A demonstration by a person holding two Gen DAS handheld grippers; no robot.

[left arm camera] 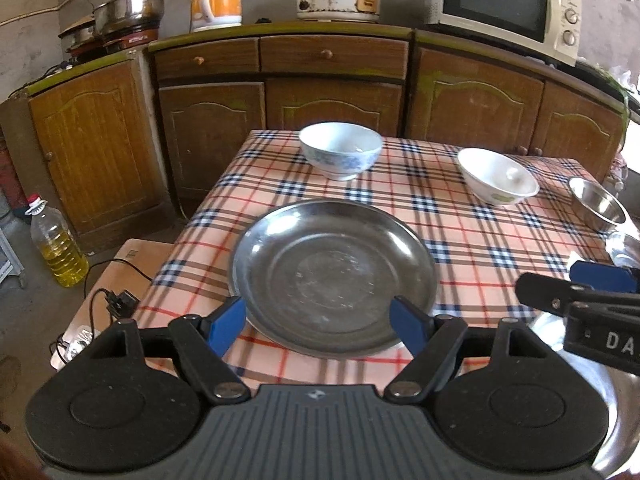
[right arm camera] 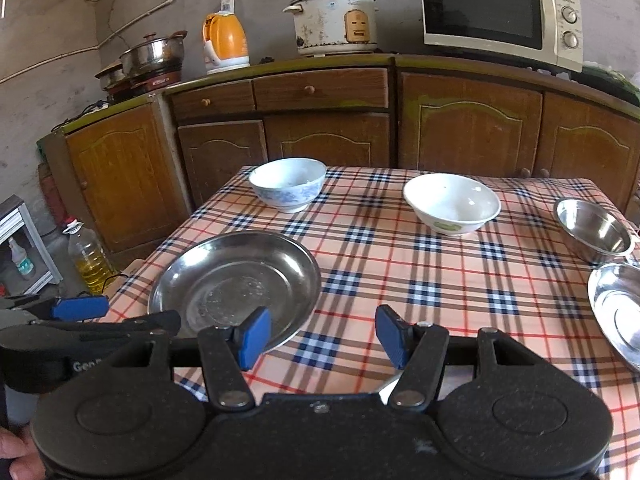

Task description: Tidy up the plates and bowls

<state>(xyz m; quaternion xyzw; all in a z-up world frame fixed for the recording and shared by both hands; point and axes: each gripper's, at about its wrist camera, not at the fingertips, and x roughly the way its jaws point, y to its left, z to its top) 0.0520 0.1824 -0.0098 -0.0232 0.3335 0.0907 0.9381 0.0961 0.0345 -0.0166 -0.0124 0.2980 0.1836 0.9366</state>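
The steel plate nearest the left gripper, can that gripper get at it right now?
Probably yes: the left gripper is open, with the steel plate just ahead and nothing between them.

Both wrist cameras look forward and downward across the checked table point(left arm camera: 460, 240) toward the cabinets point(right arm camera: 472, 128). The left sits close over the steel plate point(left arm camera: 332, 276); both share plate, bowls, counter.

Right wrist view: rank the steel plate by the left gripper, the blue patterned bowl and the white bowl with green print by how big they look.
1. steel plate, largest, though nearest the camera.
2. and 3. white bowl and blue patterned bowl: too alike to rank.
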